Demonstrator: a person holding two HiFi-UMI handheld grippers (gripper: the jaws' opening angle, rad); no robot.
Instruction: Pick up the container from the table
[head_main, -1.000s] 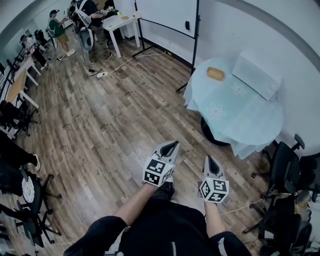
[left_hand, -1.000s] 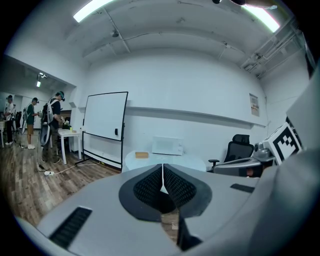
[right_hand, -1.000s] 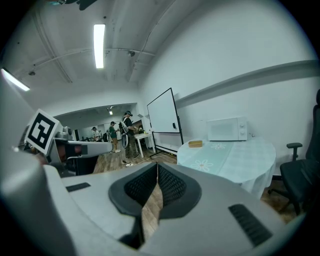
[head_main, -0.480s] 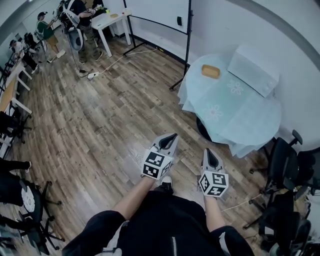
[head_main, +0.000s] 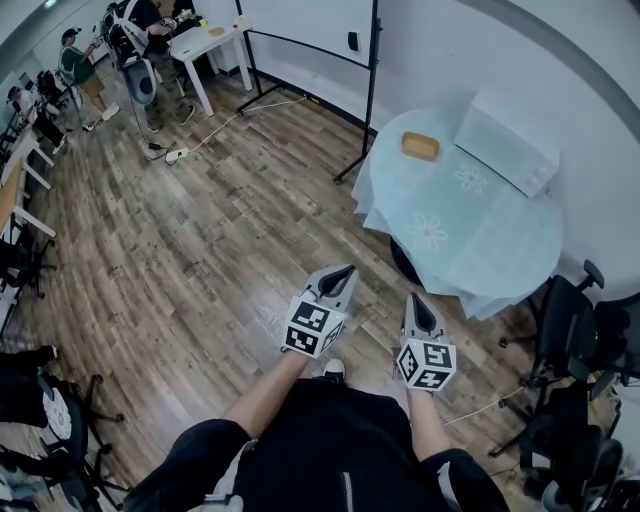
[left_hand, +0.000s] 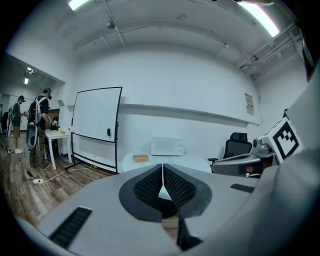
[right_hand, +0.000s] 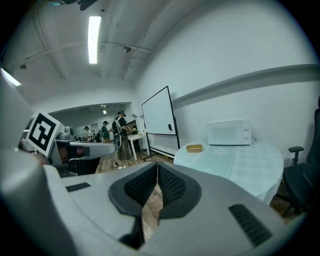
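Note:
A small tan container (head_main: 420, 146) sits on the far side of a round table (head_main: 470, 235) covered with a pale blue flowered cloth. The same container (left_hand: 140, 158) shows ahead in the left gripper view, and the container (right_hand: 194, 148) shows on the table's left part in the right gripper view. My left gripper (head_main: 346, 273) and right gripper (head_main: 416, 303) are held side by side over the wooden floor, well short of the table. Both are shut with nothing between their jaws.
A white microwave (head_main: 506, 140) stands on the table behind the container. A whiteboard on a black stand (head_main: 310, 40) is to the table's left. Black office chairs (head_main: 575, 345) crowd the right side. People stand by a white desk (head_main: 205, 45) at the far left.
The table and container have come nearer and lower in the head view as I walk towards them. Both grippers stay shut and keep their places in front of me.

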